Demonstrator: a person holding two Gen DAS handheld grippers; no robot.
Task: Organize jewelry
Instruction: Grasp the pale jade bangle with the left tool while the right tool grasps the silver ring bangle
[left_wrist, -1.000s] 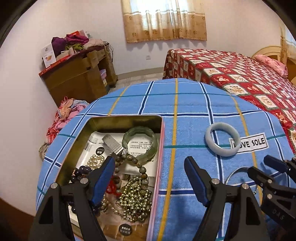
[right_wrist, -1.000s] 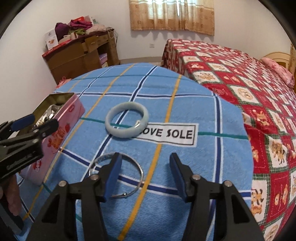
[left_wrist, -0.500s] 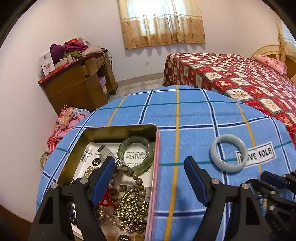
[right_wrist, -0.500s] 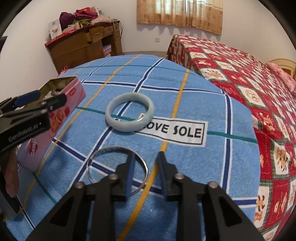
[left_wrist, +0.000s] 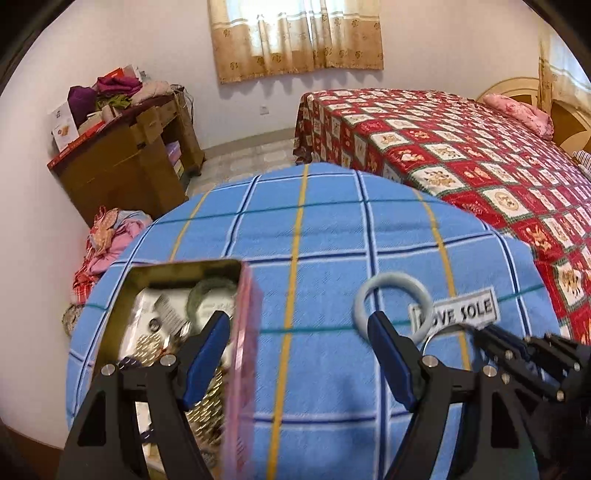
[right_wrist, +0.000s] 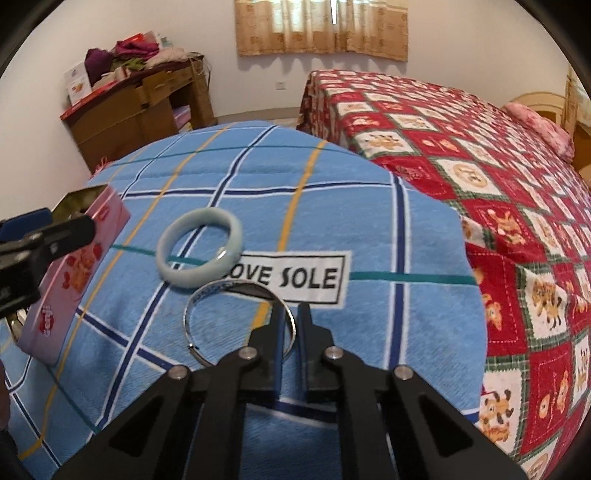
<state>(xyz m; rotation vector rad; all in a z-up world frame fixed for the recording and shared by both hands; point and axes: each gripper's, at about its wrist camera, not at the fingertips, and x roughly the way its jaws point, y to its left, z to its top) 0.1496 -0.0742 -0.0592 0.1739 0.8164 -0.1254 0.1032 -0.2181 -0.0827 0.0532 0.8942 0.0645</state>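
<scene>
A thin silver bangle (right_wrist: 207, 295) is tilted up off the blue checked cloth (right_wrist: 332, 206), its right rim pinched in my right gripper (right_wrist: 291, 325), which is shut on it. A pale jade bangle (right_wrist: 199, 253) lies flat just beyond it, also in the left wrist view (left_wrist: 391, 284). The pink tin (left_wrist: 242, 332) at the left holds a green bangle (left_wrist: 207, 291) and bead strands. My left gripper (left_wrist: 299, 339) is open and empty, hovering between the tin and the jade bangle. The right gripper shows in the left wrist view (left_wrist: 491, 339).
A "LOVE SOLE" label (right_wrist: 295, 277) is sewn on the cloth. A bed with a red patterned cover (right_wrist: 480, 147) stands to the right. A wooden desk (right_wrist: 136, 107) piled with clothes stands at the back left. The cloth's edge drops off beyond.
My right gripper closed on the silver bangle's rim and tilted it up. My left gripper shifted right, away from above the tin, still open.
</scene>
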